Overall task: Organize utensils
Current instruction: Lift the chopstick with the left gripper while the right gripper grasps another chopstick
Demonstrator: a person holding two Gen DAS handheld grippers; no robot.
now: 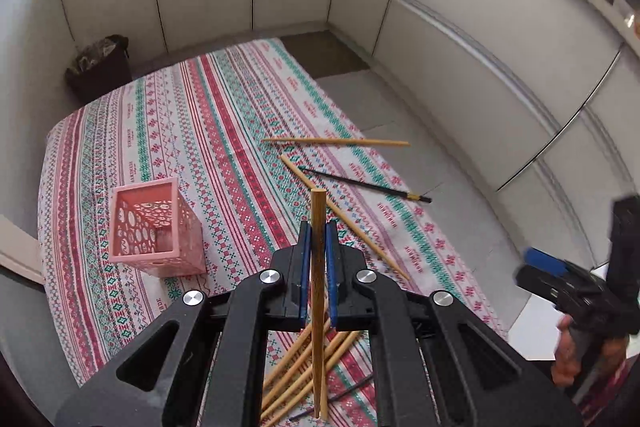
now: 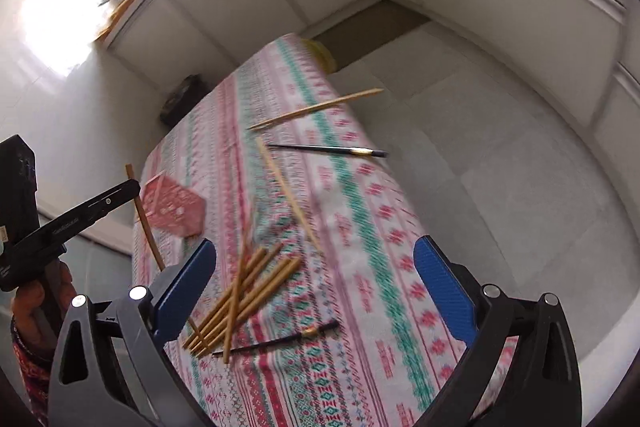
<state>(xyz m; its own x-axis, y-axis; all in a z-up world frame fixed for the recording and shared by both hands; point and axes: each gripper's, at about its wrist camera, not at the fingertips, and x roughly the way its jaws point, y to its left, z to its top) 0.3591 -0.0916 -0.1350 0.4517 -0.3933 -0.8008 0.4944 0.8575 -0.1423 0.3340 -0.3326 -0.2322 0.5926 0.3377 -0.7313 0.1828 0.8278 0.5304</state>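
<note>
Left tool (image 1: 318, 239) clamps one wooden chopstick (image 1: 318, 267) mid-shaft, upright between its pads; pink holder (image 1: 154, 231) sits ahead-left. Right tool (image 2: 316, 291) gapes empty above the pile (image 2: 244, 299). Light, stiff, smooth: grip mid-length.

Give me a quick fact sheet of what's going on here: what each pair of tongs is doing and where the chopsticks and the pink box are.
left tongs: shut on a bamboo chopstick, lifted off the cloth
right tongs: open, empty, above the chopstick pile
pink basket: on the striped cloth, looks empty
loose bamboo chopsticks: two lying apart, farther up the cloth
black chopsticks: one beside the loose pair, one by the pile
</note>
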